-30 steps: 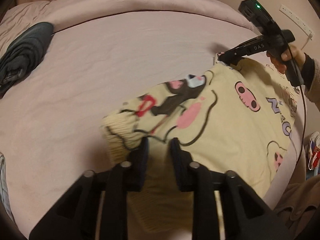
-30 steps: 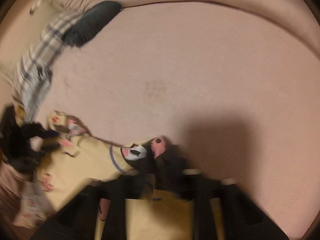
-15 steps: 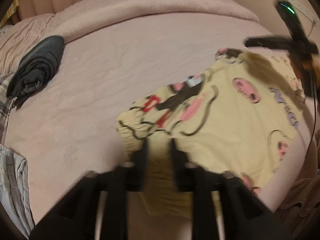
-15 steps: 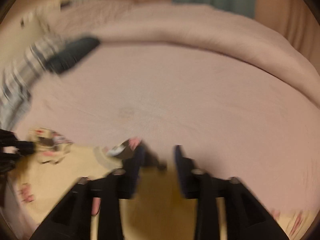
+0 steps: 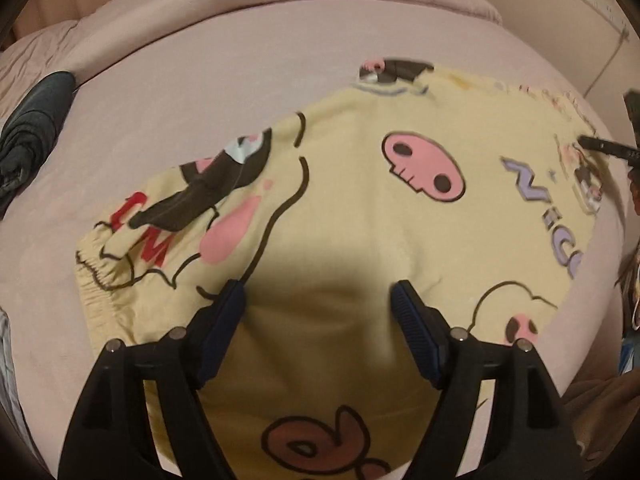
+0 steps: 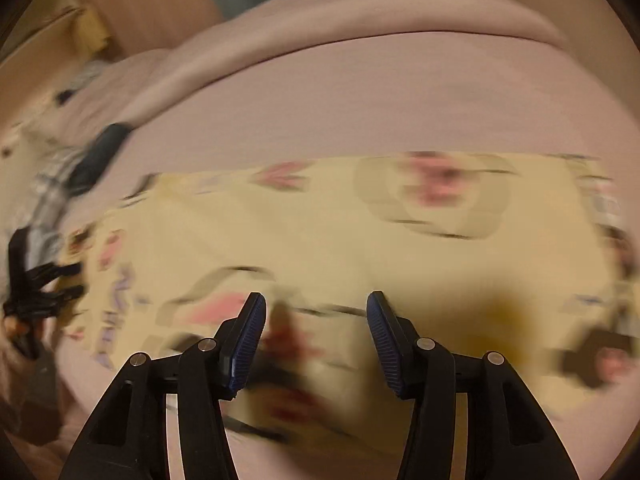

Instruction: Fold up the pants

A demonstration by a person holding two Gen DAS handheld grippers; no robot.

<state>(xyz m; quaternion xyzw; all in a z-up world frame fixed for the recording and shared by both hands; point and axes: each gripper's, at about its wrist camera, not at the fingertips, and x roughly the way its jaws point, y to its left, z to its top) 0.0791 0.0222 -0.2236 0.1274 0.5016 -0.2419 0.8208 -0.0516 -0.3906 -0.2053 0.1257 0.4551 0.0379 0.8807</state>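
The yellow cartoon-print pants (image 5: 360, 208) lie spread flat on the pink bed (image 5: 200, 92), elastic waistband at the left. My left gripper (image 5: 318, 292) is open and empty, hovering above the near part of the pants. In the right wrist view, which is blurred, the pants (image 6: 320, 232) stretch across the bed. My right gripper (image 6: 316, 304) is open and empty above them. It also shows in the left wrist view at the far right edge (image 5: 612, 148). The left gripper appears in the right wrist view at the left edge (image 6: 40, 288).
A rolled dark grey garment (image 5: 32, 128) lies at the bed's left side, with plaid cloth (image 6: 52, 192) beside it. A folded pink duvet (image 5: 280, 4) runs along the back. A power strip (image 5: 592, 0) hangs on the wall at right.
Both grippers have let go of the pants and opened. The pants now lie flat on the bed, and both grippers have drawn back above them.
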